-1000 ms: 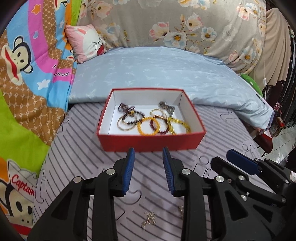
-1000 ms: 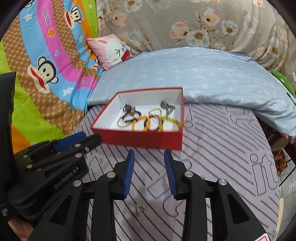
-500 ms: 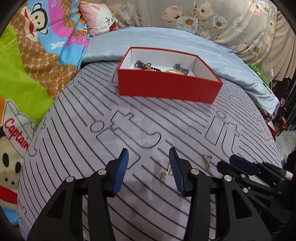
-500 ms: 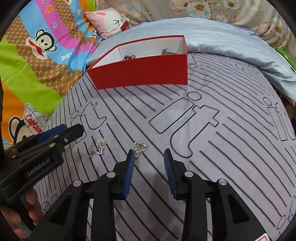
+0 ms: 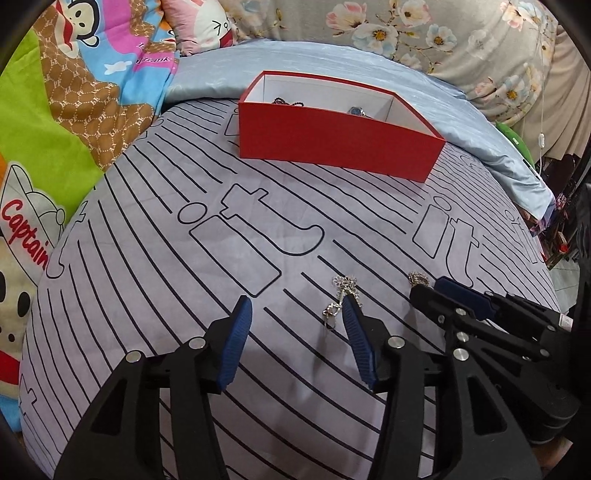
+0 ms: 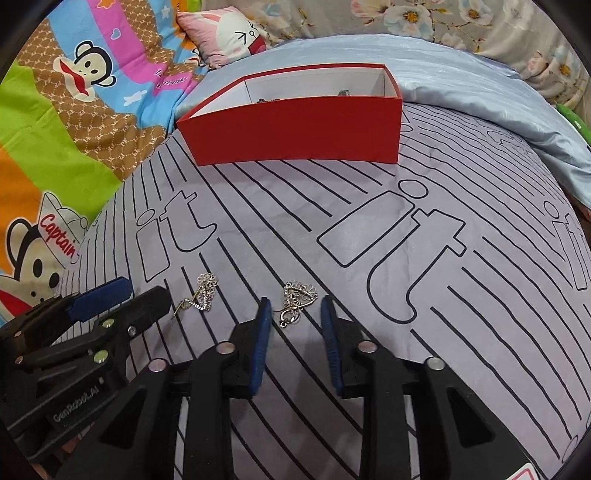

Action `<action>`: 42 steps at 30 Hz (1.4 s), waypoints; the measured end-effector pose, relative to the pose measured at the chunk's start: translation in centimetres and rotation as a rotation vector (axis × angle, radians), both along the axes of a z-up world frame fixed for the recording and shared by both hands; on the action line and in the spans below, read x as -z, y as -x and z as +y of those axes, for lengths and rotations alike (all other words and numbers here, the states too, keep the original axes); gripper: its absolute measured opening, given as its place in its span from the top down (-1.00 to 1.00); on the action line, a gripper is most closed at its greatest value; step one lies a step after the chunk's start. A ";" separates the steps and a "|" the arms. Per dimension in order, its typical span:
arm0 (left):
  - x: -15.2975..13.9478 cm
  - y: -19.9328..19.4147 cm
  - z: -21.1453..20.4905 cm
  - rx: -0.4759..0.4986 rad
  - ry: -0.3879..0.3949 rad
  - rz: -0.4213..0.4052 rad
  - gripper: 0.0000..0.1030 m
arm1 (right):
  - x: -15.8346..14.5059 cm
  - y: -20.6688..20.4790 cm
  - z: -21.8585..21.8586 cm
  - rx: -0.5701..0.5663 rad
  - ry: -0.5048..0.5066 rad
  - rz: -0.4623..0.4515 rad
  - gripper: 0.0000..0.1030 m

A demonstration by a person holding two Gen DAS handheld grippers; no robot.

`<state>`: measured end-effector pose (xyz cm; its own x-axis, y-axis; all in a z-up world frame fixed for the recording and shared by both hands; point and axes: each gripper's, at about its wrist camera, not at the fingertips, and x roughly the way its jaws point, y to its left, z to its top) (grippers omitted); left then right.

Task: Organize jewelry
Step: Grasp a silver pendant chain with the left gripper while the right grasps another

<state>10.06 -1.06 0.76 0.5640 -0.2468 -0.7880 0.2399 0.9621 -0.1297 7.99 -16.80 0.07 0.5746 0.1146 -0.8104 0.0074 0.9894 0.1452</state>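
Left wrist view: the left hand-held gripper (image 5: 297,308) tilts steeply down over the striped grey bedsheet (image 5: 236,258), its jaws well apart and opening. A silver flower earring (image 5: 341,295) lies on the sheet just inside the tip of the right-side finger, not pressed by either pad. Just right of it, the right hand-held gripper (image 5: 428,290) comes in from the side, its tips at a second silver earring (image 5: 417,277).

Right wrist view: the right hand-held gripper (image 6: 294,304) also points steeply down, its jaws closing with the lacy silver earring (image 6: 297,301) on the sheet between the fingertips; the pads do not press it. To its left the flower earring (image 6: 201,293) sits beside the tips of the left hand-held gripper (image 6: 144,293).

Farther ahead of both grippers stands the red box (image 6: 295,133), white inside, with bits of jewelry (image 5: 356,110) just showing over its near wall. Beyond it lie a pale blue quilt (image 5: 332,62) and a pink pillow (image 6: 229,35).
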 end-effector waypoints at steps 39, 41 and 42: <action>1.4 -0.4 -2.4 0.034 -0.060 -0.036 0.86 | 0.1 2.5 -3.1 0.045 -0.071 0.016 0.89; 1.4 -0.4 -2.2 0.032 -0.051 -0.031 0.87 | 0.0 2.6 -3.0 0.044 -0.072 0.015 0.90; 1.3 -0.3 -2.2 0.030 -0.046 -0.027 0.87 | -0.1 2.6 -3.0 0.044 -0.073 0.014 0.90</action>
<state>10.40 -3.26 -0.56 0.5782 -0.2282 -0.7833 0.2720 0.9591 -0.0787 5.36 -19.81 0.14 0.5691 0.1488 -0.8087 0.0535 0.9747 0.2170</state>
